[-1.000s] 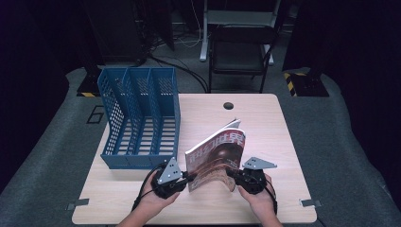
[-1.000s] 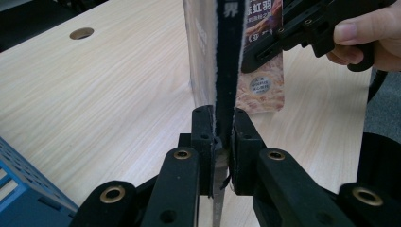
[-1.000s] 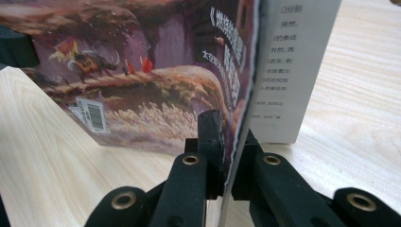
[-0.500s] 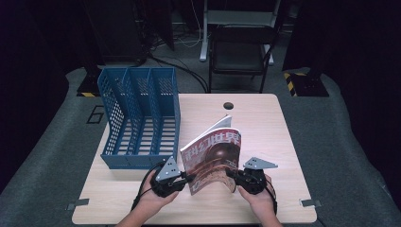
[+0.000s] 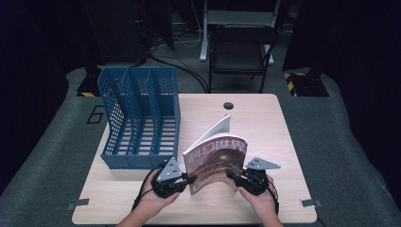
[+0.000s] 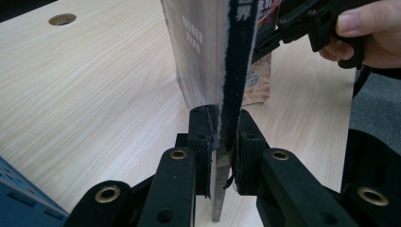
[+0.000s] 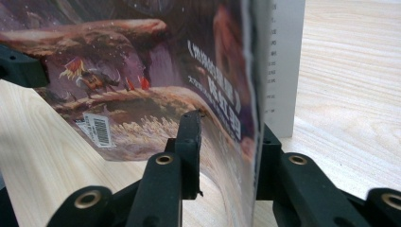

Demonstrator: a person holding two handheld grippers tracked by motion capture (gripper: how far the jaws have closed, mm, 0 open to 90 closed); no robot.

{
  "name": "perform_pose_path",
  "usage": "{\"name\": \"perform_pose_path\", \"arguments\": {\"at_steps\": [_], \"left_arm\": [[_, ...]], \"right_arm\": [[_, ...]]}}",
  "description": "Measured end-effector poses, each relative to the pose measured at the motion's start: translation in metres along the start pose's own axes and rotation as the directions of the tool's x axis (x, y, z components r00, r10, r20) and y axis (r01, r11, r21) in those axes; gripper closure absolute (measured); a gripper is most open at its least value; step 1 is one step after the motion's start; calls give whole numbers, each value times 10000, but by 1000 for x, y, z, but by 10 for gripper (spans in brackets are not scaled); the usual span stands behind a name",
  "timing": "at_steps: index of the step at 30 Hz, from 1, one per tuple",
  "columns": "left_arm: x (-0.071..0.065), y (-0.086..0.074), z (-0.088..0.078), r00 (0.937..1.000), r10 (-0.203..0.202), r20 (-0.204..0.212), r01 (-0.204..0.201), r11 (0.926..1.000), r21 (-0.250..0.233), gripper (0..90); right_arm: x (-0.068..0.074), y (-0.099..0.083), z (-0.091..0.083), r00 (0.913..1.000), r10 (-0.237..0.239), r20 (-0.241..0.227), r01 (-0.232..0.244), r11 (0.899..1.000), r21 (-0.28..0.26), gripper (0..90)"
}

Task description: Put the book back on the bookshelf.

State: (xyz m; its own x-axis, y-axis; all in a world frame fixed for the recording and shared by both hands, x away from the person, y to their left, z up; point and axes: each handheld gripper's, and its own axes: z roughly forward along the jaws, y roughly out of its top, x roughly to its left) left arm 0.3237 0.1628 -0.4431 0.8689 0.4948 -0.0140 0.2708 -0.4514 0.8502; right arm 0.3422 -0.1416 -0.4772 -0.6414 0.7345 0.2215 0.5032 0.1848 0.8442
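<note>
You have the magazine point(image 5: 216, 161) stood upright just right of the blue file rack point(image 5: 140, 118), probably to slot it in. Your left hand-held gripper point(image 5: 188, 178) clamps its spine edge, your right hand-held gripper point(image 5: 232, 176) pinches the bowed cover; both hands sit low on the surface point(image 5: 265, 118).

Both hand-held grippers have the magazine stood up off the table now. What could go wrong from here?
1. The magazine is bowed between the left hand-held gripper and right hand-held gripper; squeezing inward could crease the cover.
2. Each grip is near a bottom edge only, so pages may slip or tear.
3. A back page fans open and could snag the blue file rack.
</note>
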Motion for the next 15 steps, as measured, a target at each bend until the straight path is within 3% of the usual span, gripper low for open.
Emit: {"name": "perform_pose_path", "arguments": {"at_steps": [15], "left_arm": [[-5,3,1,9997,97,218,-101,9997,202,785]], "right_arm": [[1,-2,-5,9995,30,-312,-28,10000,74,702]]}}
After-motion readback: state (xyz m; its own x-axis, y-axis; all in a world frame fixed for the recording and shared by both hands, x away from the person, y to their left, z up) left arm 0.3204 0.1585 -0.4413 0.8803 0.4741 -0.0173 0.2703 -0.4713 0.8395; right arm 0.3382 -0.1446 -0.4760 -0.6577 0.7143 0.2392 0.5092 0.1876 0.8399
